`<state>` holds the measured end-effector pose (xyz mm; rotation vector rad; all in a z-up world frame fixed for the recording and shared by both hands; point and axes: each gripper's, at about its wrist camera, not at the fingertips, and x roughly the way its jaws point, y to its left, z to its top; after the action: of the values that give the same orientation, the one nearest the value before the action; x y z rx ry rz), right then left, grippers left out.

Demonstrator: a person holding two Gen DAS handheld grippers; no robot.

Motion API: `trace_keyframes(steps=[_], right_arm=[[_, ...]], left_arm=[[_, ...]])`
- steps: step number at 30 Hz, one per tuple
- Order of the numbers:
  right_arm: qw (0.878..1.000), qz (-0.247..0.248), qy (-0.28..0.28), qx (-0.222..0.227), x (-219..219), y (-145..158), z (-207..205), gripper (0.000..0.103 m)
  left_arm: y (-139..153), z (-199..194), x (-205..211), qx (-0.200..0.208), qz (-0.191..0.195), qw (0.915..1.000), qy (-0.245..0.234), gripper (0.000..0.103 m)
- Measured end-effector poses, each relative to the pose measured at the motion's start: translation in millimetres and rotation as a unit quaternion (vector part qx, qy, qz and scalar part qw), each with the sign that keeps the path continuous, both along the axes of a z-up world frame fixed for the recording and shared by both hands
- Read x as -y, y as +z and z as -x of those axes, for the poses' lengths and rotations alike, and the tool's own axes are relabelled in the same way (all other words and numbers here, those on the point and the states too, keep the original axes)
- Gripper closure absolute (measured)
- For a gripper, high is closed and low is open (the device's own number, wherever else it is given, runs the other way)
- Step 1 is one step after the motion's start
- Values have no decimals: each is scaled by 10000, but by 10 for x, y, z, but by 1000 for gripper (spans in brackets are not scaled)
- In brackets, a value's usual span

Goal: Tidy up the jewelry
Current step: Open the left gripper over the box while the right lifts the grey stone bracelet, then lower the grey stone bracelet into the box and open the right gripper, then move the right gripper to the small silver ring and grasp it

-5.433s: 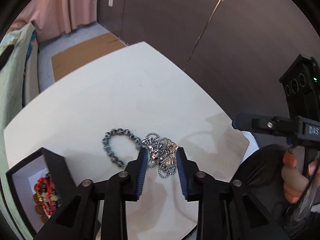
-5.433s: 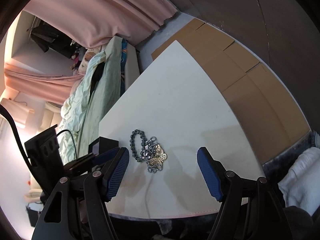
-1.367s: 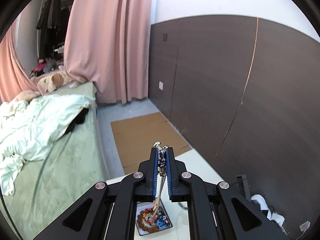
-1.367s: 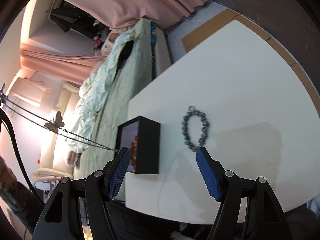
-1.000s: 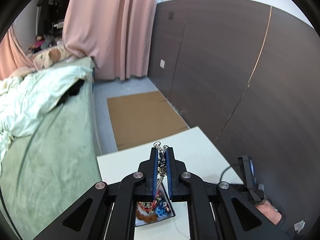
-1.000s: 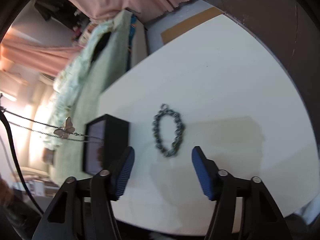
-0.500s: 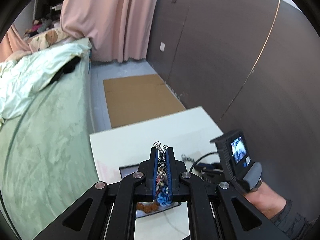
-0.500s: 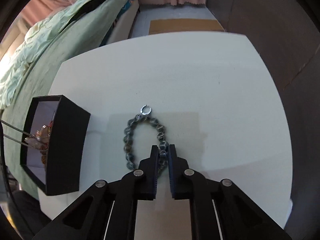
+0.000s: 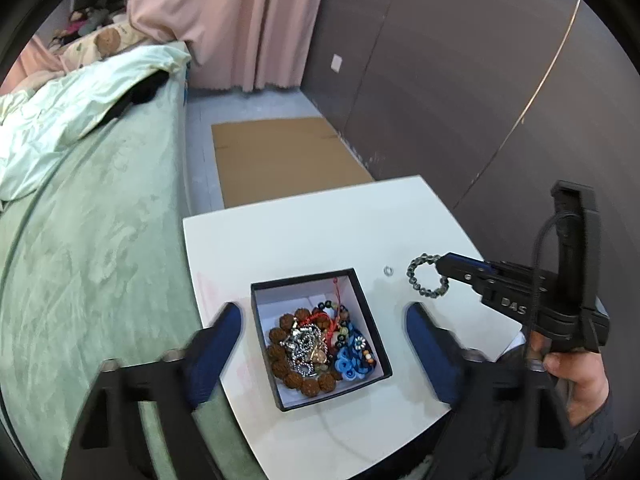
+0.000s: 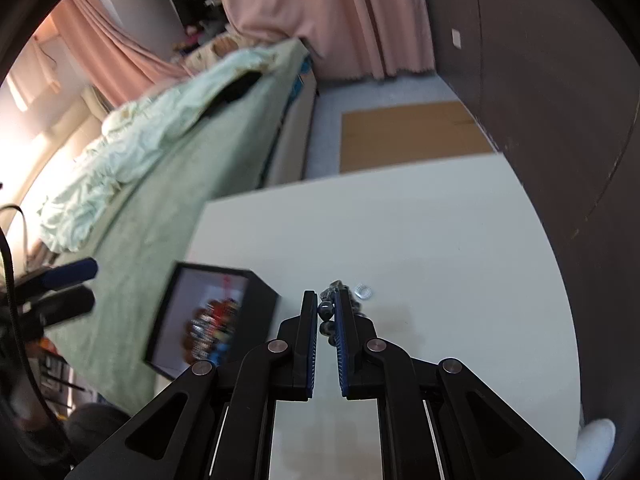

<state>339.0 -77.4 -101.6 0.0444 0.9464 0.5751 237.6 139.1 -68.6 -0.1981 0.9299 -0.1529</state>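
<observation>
We are holding our left gripper (image 9: 322, 322) over the black jewelry box (image 9: 320, 336), its jaws having just been opening and now standing wide on either side of the box with nothing between them. The silver chain necklace (image 9: 306, 346) is lying in the box on top of brown bead bracelets (image 9: 288, 350) and blue beads (image 9: 352, 360). The box is sitting at the 9 o'clock side of the white table (image 9: 320, 236), close to the edge that borders the green bed (image 9: 92, 240).

Our right gripper (image 10: 326, 308) is pinching the dark beaded bracelet (image 9: 426, 280) tight between its blue pads (image 10: 342, 336), and the loop is hanging clear of the tabletop at about 2 o'clock from the box. A small silver ring (image 9: 387, 270) is lying loose on the table between box and bracelet. The far half of the table toward 12 o'clock is bare, ending above the cardboard sheet (image 9: 280, 156) on the floor.
</observation>
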Motion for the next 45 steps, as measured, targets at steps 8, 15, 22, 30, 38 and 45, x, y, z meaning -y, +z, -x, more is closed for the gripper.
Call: trace_keyframes(steps=[8, 15, 22, 30, 38, 45], right_arm=[[9989, -405, 233, 85, -269, 173, 176, 93], [9971, -563, 499, 94, -546, 222, 285, 93], [9954, -625, 707, -176, -818, 163, 297, 93], [9956, -730, 573, -161, -741, 208, 341, 38], [9960, -863, 234, -7, -431, 264, 321, 38], [9968, -560, -218, 532, -88, 374, 275, 38]], left_arm=[[-110, 50, -176, -99, -54, 9996, 276, 13], [-80, 190, -357, 8, -136, 9982, 581, 12], [10, 373, -463, 131, -322, 9970, 693, 12], [92, 589, -442, 428, -496, 9956, 671, 12], [113, 671, -186, 806, -866, 9917, 509, 12], [106, 668, -81, 907, -835, 9914, 442, 12]])
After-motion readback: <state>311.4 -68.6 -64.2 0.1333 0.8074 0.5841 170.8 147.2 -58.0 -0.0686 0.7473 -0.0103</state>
